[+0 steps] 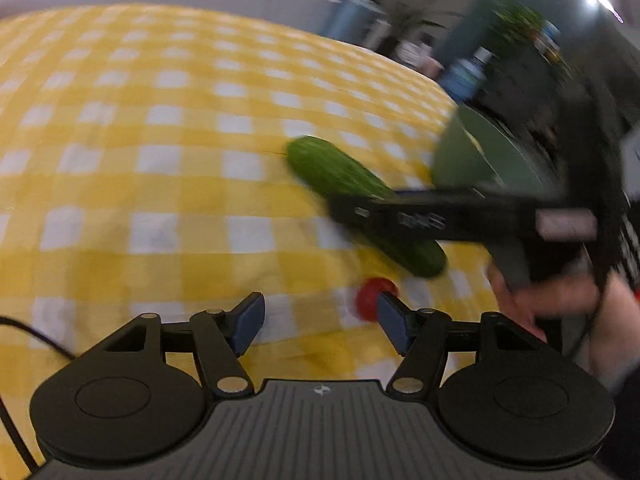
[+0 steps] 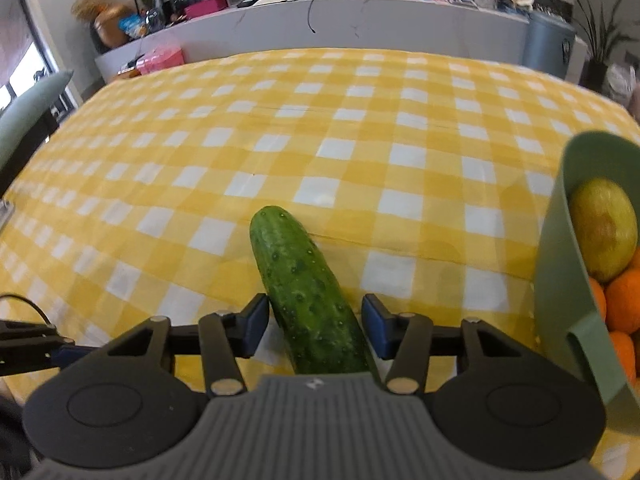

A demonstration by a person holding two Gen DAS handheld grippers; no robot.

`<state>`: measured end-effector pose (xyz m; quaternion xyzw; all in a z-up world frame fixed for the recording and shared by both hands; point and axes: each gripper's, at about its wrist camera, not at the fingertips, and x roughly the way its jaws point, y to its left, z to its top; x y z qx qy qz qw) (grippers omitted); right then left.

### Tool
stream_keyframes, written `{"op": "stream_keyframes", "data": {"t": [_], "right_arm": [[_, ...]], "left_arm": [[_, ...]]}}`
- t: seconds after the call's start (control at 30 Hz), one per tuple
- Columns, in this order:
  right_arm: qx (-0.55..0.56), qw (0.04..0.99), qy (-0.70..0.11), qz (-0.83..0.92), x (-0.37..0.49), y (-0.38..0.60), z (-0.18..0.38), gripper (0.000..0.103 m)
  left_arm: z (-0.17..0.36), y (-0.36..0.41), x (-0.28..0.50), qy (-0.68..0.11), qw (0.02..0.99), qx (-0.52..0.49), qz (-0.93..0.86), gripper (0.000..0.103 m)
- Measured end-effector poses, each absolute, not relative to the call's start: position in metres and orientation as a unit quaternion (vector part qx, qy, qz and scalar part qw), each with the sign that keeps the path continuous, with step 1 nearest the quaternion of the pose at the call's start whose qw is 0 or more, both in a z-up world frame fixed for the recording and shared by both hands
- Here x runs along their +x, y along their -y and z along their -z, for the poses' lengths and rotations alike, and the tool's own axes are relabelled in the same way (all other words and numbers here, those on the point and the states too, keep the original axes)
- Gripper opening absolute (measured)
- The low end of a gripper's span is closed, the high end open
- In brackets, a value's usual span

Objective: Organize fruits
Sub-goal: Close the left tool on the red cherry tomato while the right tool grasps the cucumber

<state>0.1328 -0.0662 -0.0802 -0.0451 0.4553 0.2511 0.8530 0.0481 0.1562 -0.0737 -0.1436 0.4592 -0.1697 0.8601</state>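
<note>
Your surface [image 2: 360, 128] is bare checked cloth ahead and to the left, wide room to pass. The cucumber [image 2: 304, 292] lies between your right tongs [image 2: 314, 328], gaps tight either side. The green bin [image 2: 560, 280] wall blocks the right. Your right tool crosses in front of your left tongs [image 1: 320, 324], beside a small red fruit [image 1: 370, 296].

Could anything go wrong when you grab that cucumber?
Maybe. The right gripper straddles the cucumber near one end, pads not clearly pressing, so it might tip or slip when lifted. The left gripper hangs close to a small red fruit and could nudge it so it rolls.
</note>
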Motion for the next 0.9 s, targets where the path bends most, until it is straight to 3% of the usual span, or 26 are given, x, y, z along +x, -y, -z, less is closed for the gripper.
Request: {"op": "stream_keyframes", "data": {"t": [0.23, 0.57, 0.7, 0.9], "right_arm": [[-0.074, 0.858, -0.443, -0.247, 0.130, 0.061, 0.082, 0.044], [-0.071, 0.856, -0.448, -0.247, 0.130, 0.061, 0.079, 0.044], [-0.072, 0.856, -0.448, -0.247, 0.130, 0.061, 0.079, 0.044], [-0.072, 0.856, -0.447, -0.249, 0.131, 0.061, 0.080, 0.046]], "left_arm": [[0.080, -0.120, 0.032, -0.404, 0.892, -0.039, 0.198, 0.075], [0.088, -0.098, 0.032, -0.357, 0.910, 0.003, 0.211, 0.072], [0.092, -0.090, 0.028, -0.337, 0.920, 0.031, 0.199, 0.057], [0.090, -0.084, 0.027, -0.343, 0.920, 0.051, 0.182, 0.043]]}}
